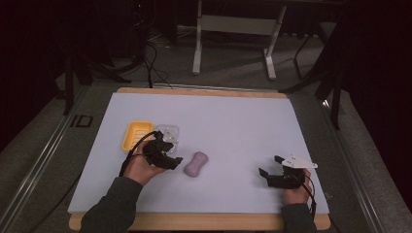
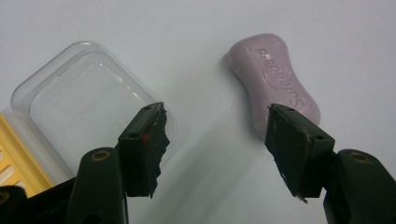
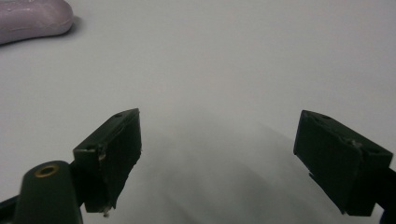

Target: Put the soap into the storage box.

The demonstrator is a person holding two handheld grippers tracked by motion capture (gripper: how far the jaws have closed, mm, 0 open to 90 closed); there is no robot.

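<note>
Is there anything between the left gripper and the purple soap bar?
Nothing visible. The left gripper is open beside the soap bar, with bare mat between them. The clear lid lies on its other side.

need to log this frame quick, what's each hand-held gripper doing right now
Left hand-held gripper: open, holding nothing; the purple soap bar lies beyond its jaws.
Right hand-held gripper: open, holding nothing.

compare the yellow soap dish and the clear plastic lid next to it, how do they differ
The yellow soap dish is opaque and has slots in its floor; the clear lid is see-through and smooth. The dish lies farther left in the high view, the lid nearer the purple soap bar. Both are rounded rectangles lying flat on the table, side by side.
</note>
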